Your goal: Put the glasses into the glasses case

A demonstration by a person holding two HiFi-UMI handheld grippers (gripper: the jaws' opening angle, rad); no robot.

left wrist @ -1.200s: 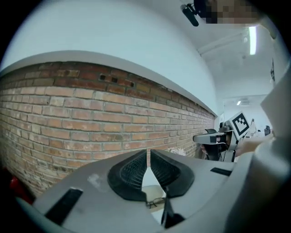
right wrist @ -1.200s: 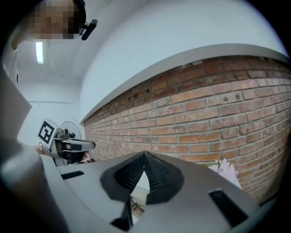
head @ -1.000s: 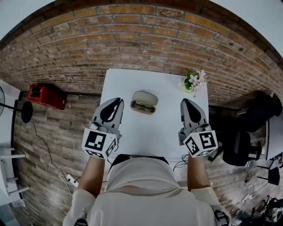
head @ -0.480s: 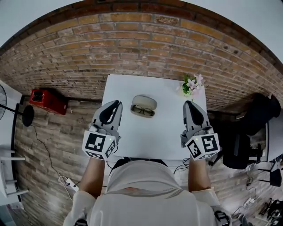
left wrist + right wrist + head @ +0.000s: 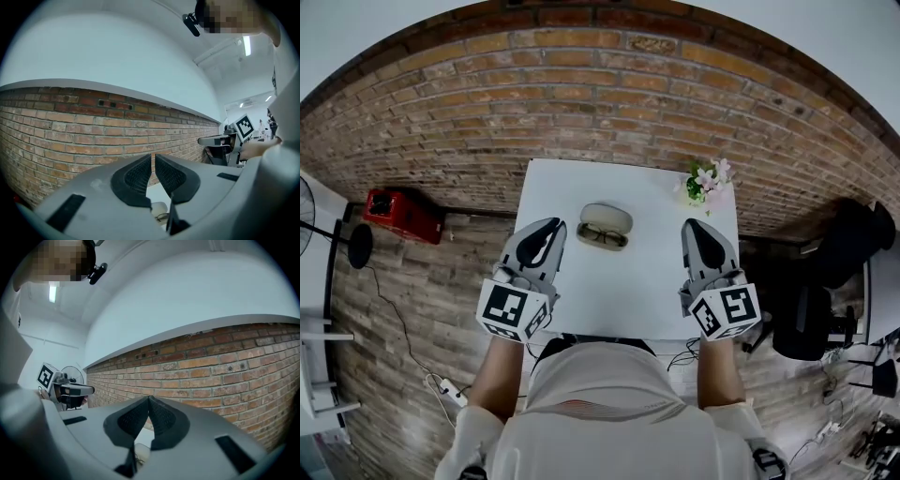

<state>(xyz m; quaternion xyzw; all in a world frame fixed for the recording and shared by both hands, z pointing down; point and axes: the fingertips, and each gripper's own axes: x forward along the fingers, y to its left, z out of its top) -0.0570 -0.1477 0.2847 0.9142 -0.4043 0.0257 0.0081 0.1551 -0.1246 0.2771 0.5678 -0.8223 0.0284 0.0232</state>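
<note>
White and rectangular, the surface (image 5: pixel 623 291) sits in front of you, its far edge against a red-brown brick wall (image 5: pixel 581 94). Toward the far middle of it lies the beige oval glasses case (image 5: pixel 607 218), open, and the dark-rimmed glasses (image 5: pixel 602 235) lie in its near half. Neither tool touches them.

Your left tool (image 5: pixel 551 226) hovers over the surface's left edge, just beside the case on its left. Its jaws stand a narrow slit apart, with nothing between them but a strip of brick beyond. Your right tool (image 5: pixel 691 228) hovers over the right side, well apart from the case, pointing level toward the wall. Its jaws are pressed together at the tips and carry nothing.

A small bunch of pink flowers (image 5: pixel 707 178) stands at the far right corner of the surface, beyond the right tool. On the wood-plank floor (image 5: pixel 412 281) to your left, a red box (image 5: pixel 398 213) sits near the wall.
</note>
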